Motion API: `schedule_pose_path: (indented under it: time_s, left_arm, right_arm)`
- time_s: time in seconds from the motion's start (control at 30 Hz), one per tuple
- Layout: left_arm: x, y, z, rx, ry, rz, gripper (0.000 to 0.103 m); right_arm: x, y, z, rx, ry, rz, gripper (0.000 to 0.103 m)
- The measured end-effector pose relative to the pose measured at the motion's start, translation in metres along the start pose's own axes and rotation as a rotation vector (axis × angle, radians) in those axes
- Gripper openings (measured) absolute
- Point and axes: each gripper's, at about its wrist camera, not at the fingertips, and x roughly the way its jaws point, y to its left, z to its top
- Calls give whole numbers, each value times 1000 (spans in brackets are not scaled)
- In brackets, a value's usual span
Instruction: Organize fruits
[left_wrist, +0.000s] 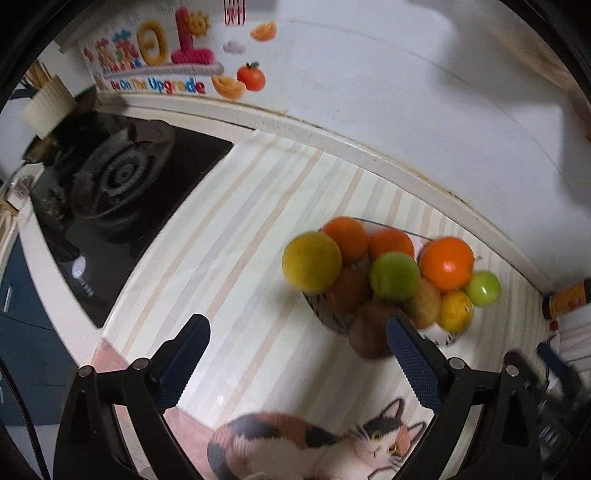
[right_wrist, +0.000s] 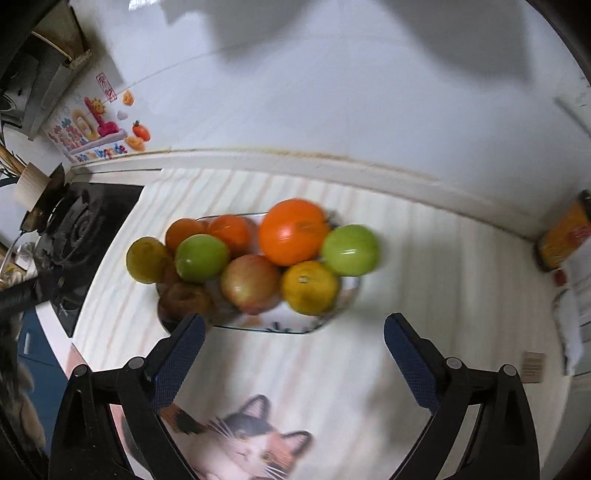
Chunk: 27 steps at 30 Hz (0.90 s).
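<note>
A kitchen counter (right_wrist: 436, 266) runs along the white wall, covered by a pale striped mat (left_wrist: 236, 229) with a calico cat printed near its front edge. On the mat sits a plate (right_wrist: 295, 325) with a dark leaf pattern, piled with fruit. To the left of the mat a black gas stove (left_wrist: 122, 184) is set into the counter. At the far right corner, against the wall, stands an orange packet (right_wrist: 565, 232), with some white items just beside it.

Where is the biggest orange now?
In the right wrist view the biggest orange sits at the back of the bowl, between two green fruits, right one, left one.
</note>
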Motion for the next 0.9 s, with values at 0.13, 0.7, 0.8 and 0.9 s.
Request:
schedule_pose_path:
  time_s: [0.13, 0.7, 0.8, 0.9]
  left_arm:
    - [-34, -10, -26, 1, -51, 12, 98]
    - [-211, -63, -162, -78, -289, 61, 98]
    - [-236, -70, -187, -84, -309, 68, 98]
    - [-256, -72, -209, -89, -327, 79, 98]
  right_arm:
    - [-39, -11, -8, -38, -46, -16, 99]
    - [-237, -44, -92, -243, -236, 119, 99]
    - [-267, -49, -107, -263, -258, 128, 100]
    - [-295, -54, -124, -264, -269, 148, 100]
